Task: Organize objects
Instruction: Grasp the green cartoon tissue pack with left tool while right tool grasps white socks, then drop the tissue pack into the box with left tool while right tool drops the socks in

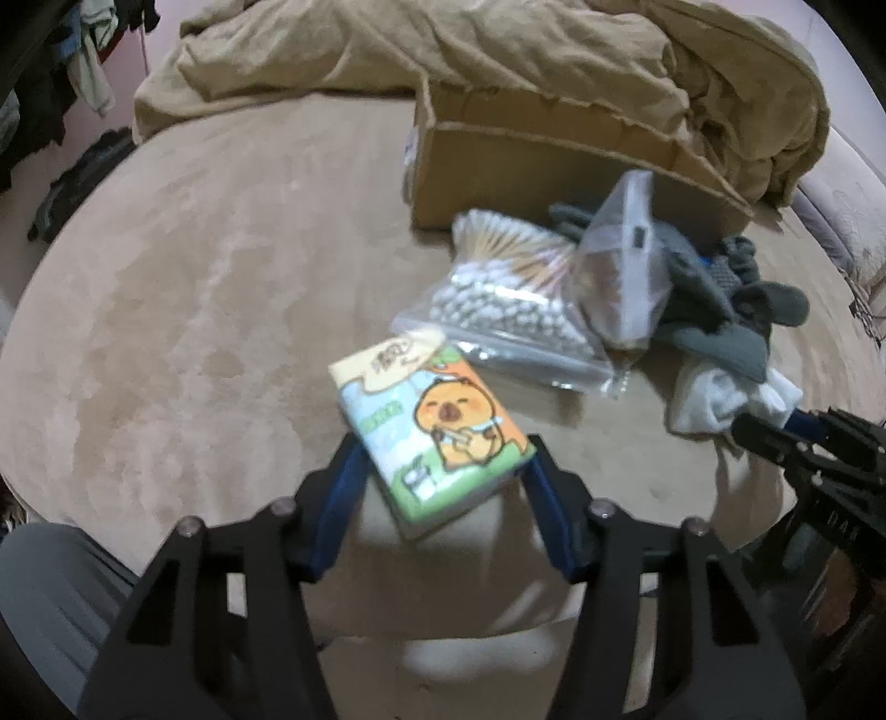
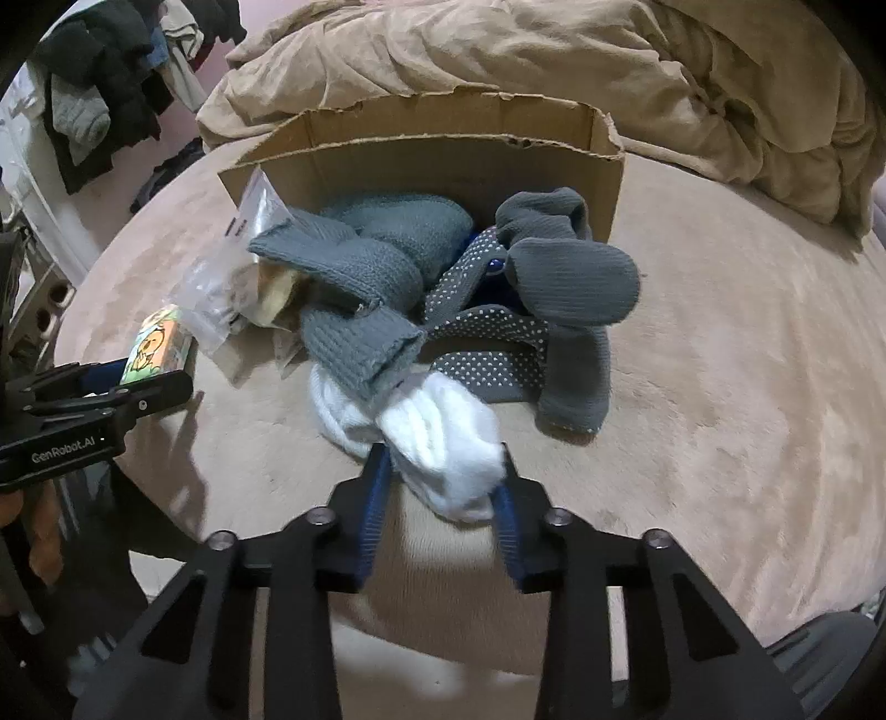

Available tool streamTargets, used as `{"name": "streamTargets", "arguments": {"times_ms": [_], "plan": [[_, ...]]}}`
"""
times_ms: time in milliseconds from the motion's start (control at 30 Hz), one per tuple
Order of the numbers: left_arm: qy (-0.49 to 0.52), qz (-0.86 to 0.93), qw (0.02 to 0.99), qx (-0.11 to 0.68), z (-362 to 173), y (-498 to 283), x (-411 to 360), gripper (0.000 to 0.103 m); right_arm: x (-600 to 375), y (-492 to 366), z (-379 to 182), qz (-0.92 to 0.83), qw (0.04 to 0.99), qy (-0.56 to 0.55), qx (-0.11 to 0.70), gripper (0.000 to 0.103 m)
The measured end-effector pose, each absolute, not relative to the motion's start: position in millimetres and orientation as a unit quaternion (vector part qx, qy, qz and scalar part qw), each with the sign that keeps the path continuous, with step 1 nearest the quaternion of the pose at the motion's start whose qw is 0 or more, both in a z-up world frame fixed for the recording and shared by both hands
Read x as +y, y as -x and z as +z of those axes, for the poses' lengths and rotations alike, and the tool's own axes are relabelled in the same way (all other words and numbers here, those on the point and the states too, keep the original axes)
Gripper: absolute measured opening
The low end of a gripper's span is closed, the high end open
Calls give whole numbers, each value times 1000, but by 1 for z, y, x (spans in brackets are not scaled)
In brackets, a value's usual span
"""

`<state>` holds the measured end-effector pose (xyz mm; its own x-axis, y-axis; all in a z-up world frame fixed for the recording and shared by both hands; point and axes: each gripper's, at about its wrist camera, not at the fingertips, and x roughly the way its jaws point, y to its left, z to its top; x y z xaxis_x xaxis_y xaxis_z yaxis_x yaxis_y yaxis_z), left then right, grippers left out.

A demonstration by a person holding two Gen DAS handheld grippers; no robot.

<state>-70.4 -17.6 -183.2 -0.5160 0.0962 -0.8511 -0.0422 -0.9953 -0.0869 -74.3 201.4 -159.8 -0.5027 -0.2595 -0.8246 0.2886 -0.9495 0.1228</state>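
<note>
My left gripper (image 1: 440,462) is shut on a tissue pack with a cartoon capybara (image 1: 432,426), holding it above the tan bed surface; the pack also shows in the right wrist view (image 2: 158,346). My right gripper (image 2: 443,471) is shut on a white sock (image 2: 437,437) at the front of a pile of grey socks (image 2: 360,277) and dotted grey ones (image 2: 487,338). A cardboard box (image 2: 432,149) lies on its side behind the pile. A bag of cotton swabs (image 1: 509,293) and a small clear bag (image 1: 626,260) lie beside the box.
A crumpled tan blanket (image 1: 498,50) is heaped behind the box. Dark clothes (image 2: 99,94) hang at the far left. The bed's plush surface (image 1: 194,304) stretches left of the objects. The right gripper shows at the right edge of the left wrist view (image 1: 803,443).
</note>
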Motion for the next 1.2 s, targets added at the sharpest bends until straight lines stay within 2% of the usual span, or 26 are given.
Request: {"name": "streamTargets", "arguments": {"times_ms": [167, 200, 267, 333, 367, 500, 633, 667, 767, 800, 933, 1000, 1200], "plan": [[462, 885, 43, -21, -158, 61, -19, 52, 209, 64, -142, -871, 157, -464, 33, 22], [456, 888, 44, -20, -153, 59, -19, 46, 209, 64, -138, -873, 156, -460, 36, 22], [447, 893, 49, -22, -148, 61, -19, 42, 215, 65, -128, -879, 155, -450, 39, 19], [451, 891, 53, -21, -152, 67, -20, 30, 217, 67, -123, -884, 152, -440, 37, 16], [453, 890, 53, -23, -158, 67, -22, 27, 218, 69, -123, -884, 152, -441, 33, 15], [465, 883, 59, -29, -173, 71, -24, 29, 214, 69, -118, -887, 155, -435, 28, 15], [467, 883, 47, -8, -178, 70, -17, 40, 218, 70, -113, -887, 157, -433, 25, 15], [471, 881, 45, -4, -181, 71, -17, 45, 220, 71, -112, -887, 157, -434, 23, 15], [483, 875, 35, -3, -193, 72, -20, 76, 223, 71, -113, -885, 159, -436, 19, 15], [485, 874, 34, -6, -198, 72, -21, 77, 223, 70, -115, -884, 159, -439, 18, 15], [476, 878, 46, -22, -201, 72, -28, 74, 222, 69, -118, -882, 164, -441, 15, 15], [473, 879, 53, -23, -200, 74, -29, 50, 223, 69, -118, -882, 164, -442, 12, 15], [458, 885, 74, -32, -187, 74, -27, 48, 229, 64, -109, -887, 165, -432, 8, 15]]}}
